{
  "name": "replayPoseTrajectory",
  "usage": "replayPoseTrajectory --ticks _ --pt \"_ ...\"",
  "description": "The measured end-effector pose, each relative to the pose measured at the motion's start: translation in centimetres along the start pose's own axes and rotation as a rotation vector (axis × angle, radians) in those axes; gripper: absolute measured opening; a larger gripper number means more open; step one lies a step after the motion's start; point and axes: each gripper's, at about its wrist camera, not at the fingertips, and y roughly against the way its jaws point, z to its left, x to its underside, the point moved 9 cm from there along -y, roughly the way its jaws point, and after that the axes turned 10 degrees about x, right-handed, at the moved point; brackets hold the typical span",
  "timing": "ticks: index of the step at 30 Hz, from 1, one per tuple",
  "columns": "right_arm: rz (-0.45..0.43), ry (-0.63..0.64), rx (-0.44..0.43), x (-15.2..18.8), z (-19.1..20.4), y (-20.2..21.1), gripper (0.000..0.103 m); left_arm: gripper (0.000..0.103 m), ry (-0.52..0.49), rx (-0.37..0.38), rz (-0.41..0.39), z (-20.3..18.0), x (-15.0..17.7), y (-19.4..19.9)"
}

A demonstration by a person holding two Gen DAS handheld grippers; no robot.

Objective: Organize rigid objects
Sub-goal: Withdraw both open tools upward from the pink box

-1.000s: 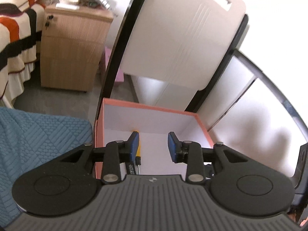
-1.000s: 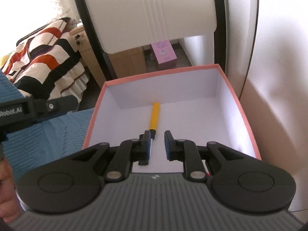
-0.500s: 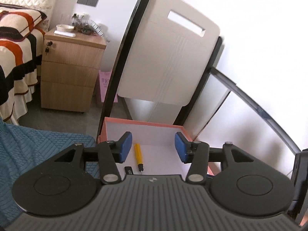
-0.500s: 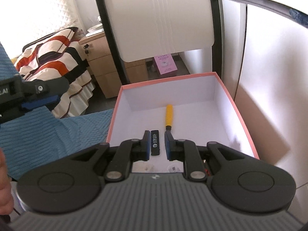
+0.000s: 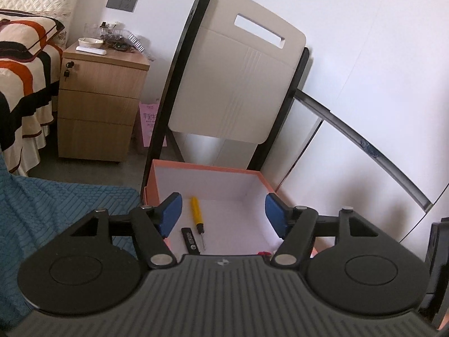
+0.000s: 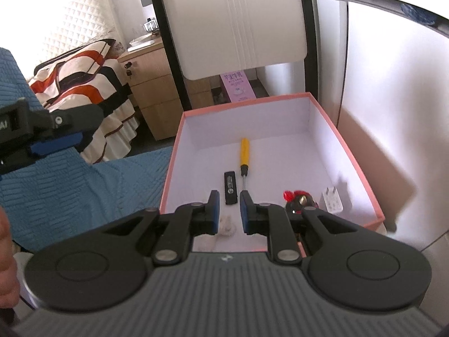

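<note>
One open box (image 6: 350,151), pink outside and white inside, is sitting on the blue textured blanket (image 6: 84,185) beside a white wall panel. Inside it are lying one yellow-handled screwdriver (image 6: 244,151) with a thin metal shaft, one flat black stick (image 6: 230,187) with pale print just left of that shaft, one small white wall charger (image 6: 332,203) standing by the right wall, and one red and black toy-like piece (image 6: 297,200) beside the charger; what that piece is cannot be told. In the left wrist view the screwdriver (image 5: 197,214) and the black stick (image 5: 190,240) are showing near the left wall of the box (image 5: 206,167).

The left tool (image 5: 223,214) is hanging over the near end of the box with its blue pads wide apart; its jaws have just been opening and nothing is sitting between them. The right tool (image 6: 228,209) is hovering above the near end with its pads drawn in narrow, holding nothing. From the right wrist view the left tool (image 6: 56,141) is showing at the left edge, over the blanket.

Compared with a second ago, both cameras are seeing more of the box and the room: the black stick, the charger and the red piece are now in sight.

Behind are standing one wooden three-drawer cabinet (image 5: 98,106), one striped bed cover (image 5: 19,84) and one folded white chair (image 5: 238,84) with a black frame.
</note>
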Motion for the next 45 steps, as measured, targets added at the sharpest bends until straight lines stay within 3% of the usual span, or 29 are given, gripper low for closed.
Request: replayPoseTrajectory --ticks 11,17,21,41,42,44,45 --pt "0.044 0.008 0.015 3.1 -0.5 -0.4 0.019 0.074 -0.012 -0.037 0.020 0.3 1.7 0.4" --pt "0.028 0.014 0.028 3.4 -0.6 0.6 0.020 0.082 0.001 -0.060 0.031 0.5 2.6 0.7" --pt "0.028 0.006 0.049 3.7 -0.8 0.9 0.021 0.099 0.026 -0.109 0.044 1.5 3.1 1.3" --pt "0.016 0.004 0.063 4.2 -1.3 2.0 0.022 0.101 -0.018 -0.154 0.110 1.5 5.0 1.1" --pt "0.018 0.002 0.069 4.3 -1.4 2.0 0.027 0.101 -0.020 -0.153 0.114 1.4 5.0 0.9" --pt "0.016 -0.008 0.072 4.3 -1.7 1.9 0.053 0.102 -0.017 -0.159 0.121 1.4 5.2 0.7" --pt "0.012 -0.010 0.080 4.3 -1.9 1.9 0.078 0.103 -0.011 -0.167 0.125 1.4 5.3 0.7"
